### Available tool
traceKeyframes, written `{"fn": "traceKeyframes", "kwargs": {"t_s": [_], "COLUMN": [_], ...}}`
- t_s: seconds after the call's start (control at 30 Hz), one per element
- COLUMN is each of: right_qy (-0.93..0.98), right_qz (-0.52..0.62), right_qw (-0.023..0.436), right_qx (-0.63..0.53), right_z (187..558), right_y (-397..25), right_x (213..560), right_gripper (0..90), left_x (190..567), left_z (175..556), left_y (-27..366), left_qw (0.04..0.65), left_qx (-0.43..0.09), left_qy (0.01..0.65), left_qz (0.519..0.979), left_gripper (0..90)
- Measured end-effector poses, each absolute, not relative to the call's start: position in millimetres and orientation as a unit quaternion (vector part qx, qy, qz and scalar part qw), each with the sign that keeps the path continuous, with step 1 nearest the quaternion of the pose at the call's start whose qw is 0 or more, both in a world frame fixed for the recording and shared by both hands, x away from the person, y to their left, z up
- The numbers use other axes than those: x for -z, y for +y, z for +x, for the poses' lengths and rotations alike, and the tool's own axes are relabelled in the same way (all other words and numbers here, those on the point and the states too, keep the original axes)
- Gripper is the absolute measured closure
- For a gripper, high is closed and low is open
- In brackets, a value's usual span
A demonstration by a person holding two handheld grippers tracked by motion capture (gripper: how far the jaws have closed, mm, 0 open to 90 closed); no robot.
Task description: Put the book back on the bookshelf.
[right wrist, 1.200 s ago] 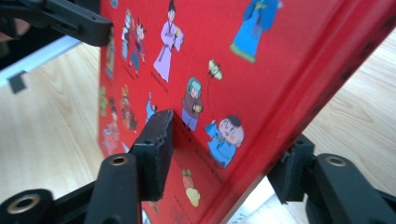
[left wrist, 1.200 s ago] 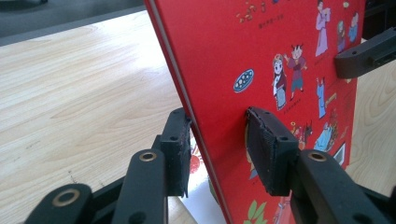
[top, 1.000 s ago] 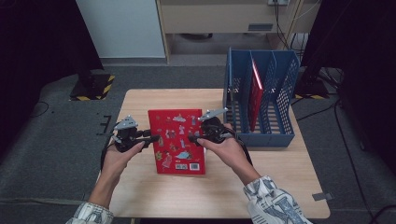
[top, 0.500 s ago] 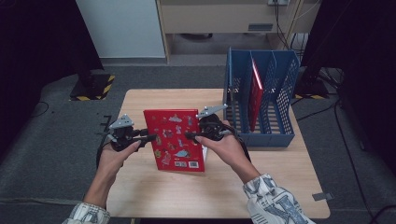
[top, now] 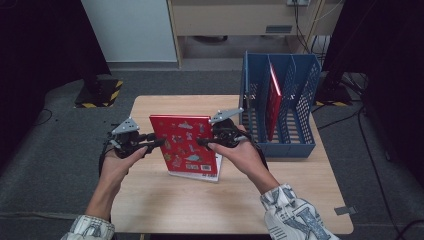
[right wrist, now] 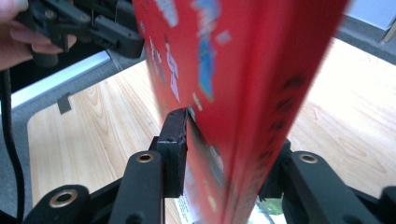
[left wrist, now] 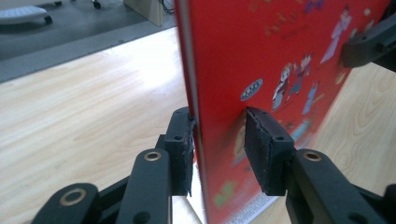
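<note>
Red book [top: 186,145] stands tilted on the wooden table [top: 300,180], its lower edge on the wood, its cover strewn with small cartoon figures; a white strip with print runs along the bottom, too small to read; dark lettering on the spine in the right gripper view is blurred past reading. Left gripper [top: 151,144] has its jaws astride the book's left edge; in the left gripper view one pad touches the back of the cover, the other stands just off the front, so the jaws are parted, not clamped. Right gripper [top: 205,142] grasps the book's right edge; in its own view both pads press the book between them. Blue file rack [top: 295,145] stands just to the right of the right hand [top: 243,155]; another red book [top: 273,102] stands upright in a middle slot.
</note>
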State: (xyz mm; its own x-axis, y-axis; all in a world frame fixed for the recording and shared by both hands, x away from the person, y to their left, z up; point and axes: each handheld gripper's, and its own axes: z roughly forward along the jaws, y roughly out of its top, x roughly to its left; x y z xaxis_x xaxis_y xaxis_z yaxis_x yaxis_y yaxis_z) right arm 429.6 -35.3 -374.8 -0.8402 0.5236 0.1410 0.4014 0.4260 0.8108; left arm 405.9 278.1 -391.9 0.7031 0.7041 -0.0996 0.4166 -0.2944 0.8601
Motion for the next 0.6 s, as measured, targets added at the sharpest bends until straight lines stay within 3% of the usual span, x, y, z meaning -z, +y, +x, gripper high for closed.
{"fn": "traceKeyframes", "kwargs": {"t_s": [0.37,0.6], "right_qy": [0.842,0.835], "right_qz": [0.267,0.264], "right_qw": [0.095,0.099], "right_qx": [-0.46,-0.474], "right_z": [432,426], "right_y": [-37,-39], "right_x": [378,380], "right_gripper": [62.4,64.6], "left_x": [396,403], "left_z": [415,415], "left_y": [272,271], "left_qw": [0.478,0.511], "left_qx": [-0.165,-0.166], "left_qy": [0.354,0.37], "left_qz": [0.787,0.758], "left_gripper": [61.9,57.6]}}
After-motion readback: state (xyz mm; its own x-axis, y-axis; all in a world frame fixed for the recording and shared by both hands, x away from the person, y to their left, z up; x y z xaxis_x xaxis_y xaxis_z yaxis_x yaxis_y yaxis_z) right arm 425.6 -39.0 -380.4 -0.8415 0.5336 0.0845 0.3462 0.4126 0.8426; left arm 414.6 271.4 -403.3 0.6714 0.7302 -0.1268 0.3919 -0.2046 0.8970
